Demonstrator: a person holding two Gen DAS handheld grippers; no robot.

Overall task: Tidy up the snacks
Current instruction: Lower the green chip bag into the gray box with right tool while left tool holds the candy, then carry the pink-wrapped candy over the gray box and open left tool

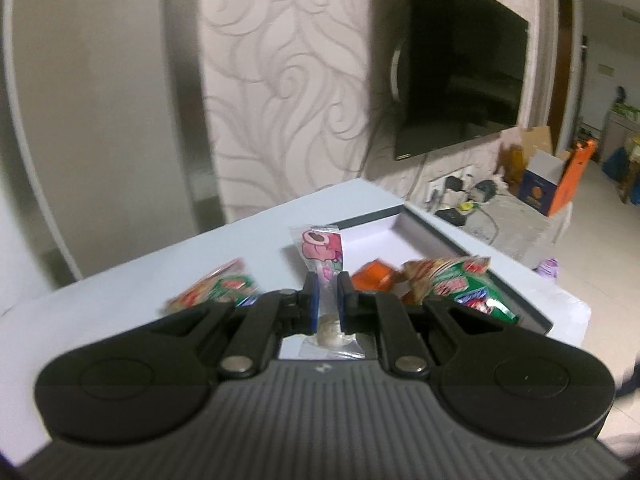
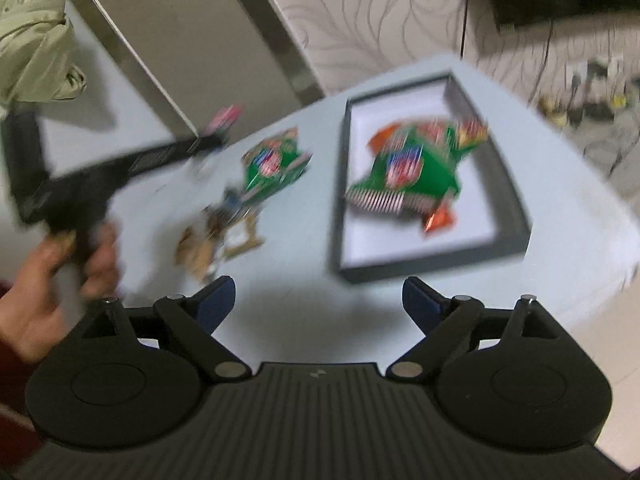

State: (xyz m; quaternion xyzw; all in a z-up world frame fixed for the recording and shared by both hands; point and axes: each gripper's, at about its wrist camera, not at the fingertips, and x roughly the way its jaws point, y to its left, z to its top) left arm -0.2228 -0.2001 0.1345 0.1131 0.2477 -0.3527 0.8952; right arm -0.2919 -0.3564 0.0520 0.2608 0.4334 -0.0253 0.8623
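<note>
Snacks: split between the desk (image 2: 280, 304) and a shallow dark-rimmed tray (image 2: 508, 184) with a white floor.
Tray contents: green packets (image 2: 416, 172) piled with orange wrappers (image 2: 440, 216), bunched toward the 12 o'clock half of the tray in the right wrist view.
Loose on desk: one green packet (image 2: 276, 168) at 9 o'clock of the tray, apart from it; small brownish packets (image 2: 216, 236) just beside it at its 7 o'clock, too blurred to tell more.
Left hand-held gripper (image 1: 328, 300): jaws together, clamped on a clear wrapper with a pink print (image 1: 320, 252); wrapper stands up out of the pads, its tail hangs below them.
Held wrapper position: above the desk, near the tray's near corner; the tray pile sits at its 3 o'clock in the left wrist view.
Right hand-held gripper (image 2: 318, 304): jaws wide apart, nothing between them, over bare desk at 6 o'clock of the tray.
Person: a hand (image 2: 52, 280) grips the left tool's handle at 9 o'clock in the right wrist view.
</note>
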